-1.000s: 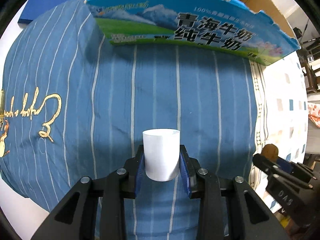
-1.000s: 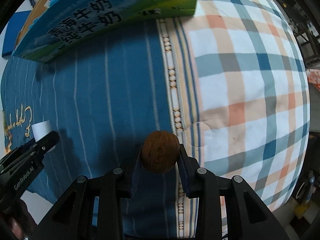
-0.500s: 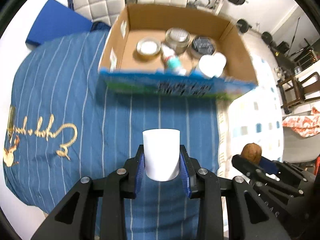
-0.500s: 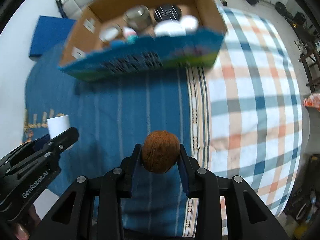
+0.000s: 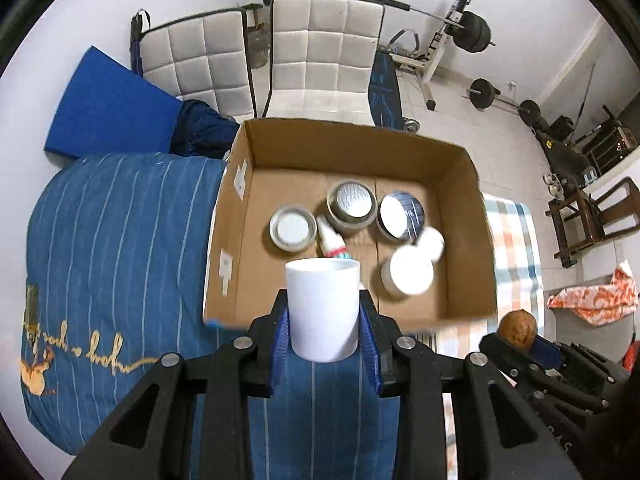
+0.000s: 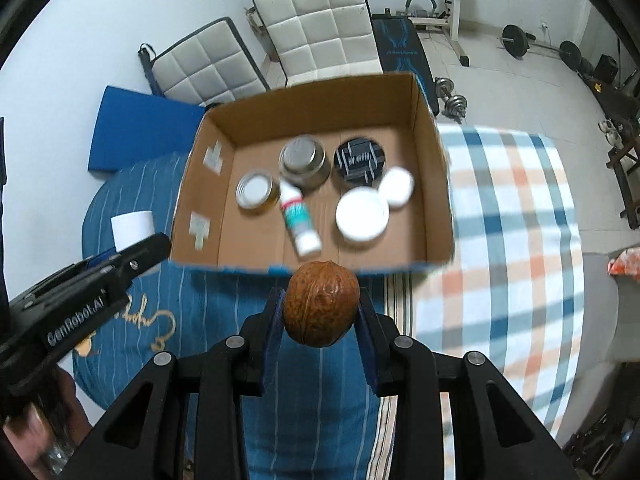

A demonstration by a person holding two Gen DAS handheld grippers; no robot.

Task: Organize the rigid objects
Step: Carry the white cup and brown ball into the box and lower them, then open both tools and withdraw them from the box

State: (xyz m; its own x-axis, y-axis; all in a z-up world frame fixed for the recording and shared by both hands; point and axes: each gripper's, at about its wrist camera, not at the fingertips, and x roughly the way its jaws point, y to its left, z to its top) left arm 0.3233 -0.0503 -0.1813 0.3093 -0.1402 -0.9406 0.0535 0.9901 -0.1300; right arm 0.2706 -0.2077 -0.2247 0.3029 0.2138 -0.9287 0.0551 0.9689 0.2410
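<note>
My left gripper [image 5: 323,320] is shut on a white cup [image 5: 322,308], held upright above the near edge of an open cardboard box [image 5: 460,168]. My right gripper [image 6: 320,312] is shut on a brown walnut [image 6: 321,309], held above the box's near wall [image 6: 360,268]. The box holds several tins and jars, a white tube [image 6: 298,218] and white lids [image 6: 362,214]. The walnut also shows at the right of the left wrist view [image 5: 517,327], and the cup at the left of the right wrist view [image 6: 132,227].
The box sits on a bed with a blue striped cover [image 5: 120,240] and a plaid sheet [image 6: 512,240]. Two white quilted chairs [image 5: 324,52], a blue mat [image 5: 108,104] and weight equipment [image 5: 472,32] stand beyond on the floor.
Both grippers have risen and moved toward the box, each still holding its object. The view went from the box's printed side to looking down into its inside.
</note>
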